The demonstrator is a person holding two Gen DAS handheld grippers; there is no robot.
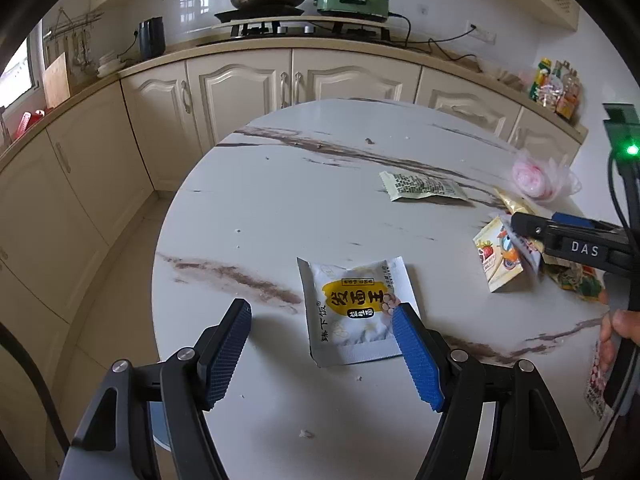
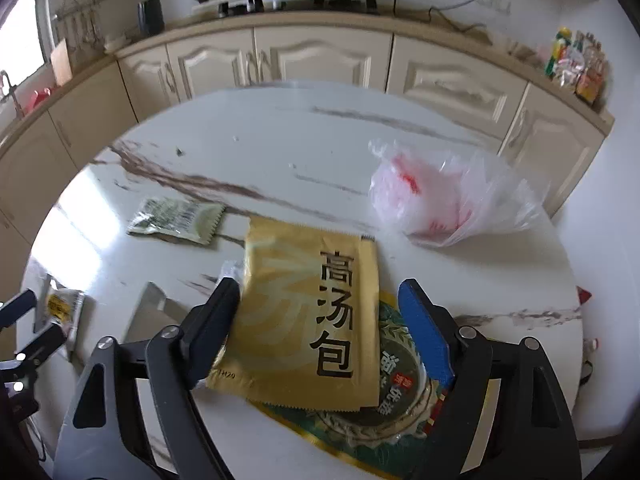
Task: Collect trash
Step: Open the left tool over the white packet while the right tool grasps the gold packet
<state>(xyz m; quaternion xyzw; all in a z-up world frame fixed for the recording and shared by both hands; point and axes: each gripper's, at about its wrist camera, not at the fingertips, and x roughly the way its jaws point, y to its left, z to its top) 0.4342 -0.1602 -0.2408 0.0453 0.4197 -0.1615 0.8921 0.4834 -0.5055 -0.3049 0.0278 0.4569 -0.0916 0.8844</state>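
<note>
Marble-patterned white, the round tabletop (image 1: 280,208) carries scattered wrappers. The left hand-held gripper (image 1: 322,354) tilts steeply down toward it, its blue-padded fingers (image 1: 416,356) spread wide; the right pad overlaps the edge of a silver sachet with a yellow label (image 1: 352,312) lying flat on the tabletop, while the left pad stands well clear of it, so nothing is gripped.

The right hand-held gripper (image 2: 320,332) also angles steeply down, jaws wide apart. A gold soup packet (image 2: 304,312) lies between its fingers, its left edge touching or just beside the dark left finger; the blue right pad (image 2: 426,340) stands apart from it, so the packet is not clamped. Under it rests a green and gold wrapper (image 2: 384,428). A pale green sachet (image 2: 176,220) lies farther off to the left, and a crumpled clear plastic bag with red print (image 2: 444,200) sits toward the right. In the left wrist view, a person's fingers (image 1: 618,326) wrap the right gripper's handle at the frame's right edge.
</note>
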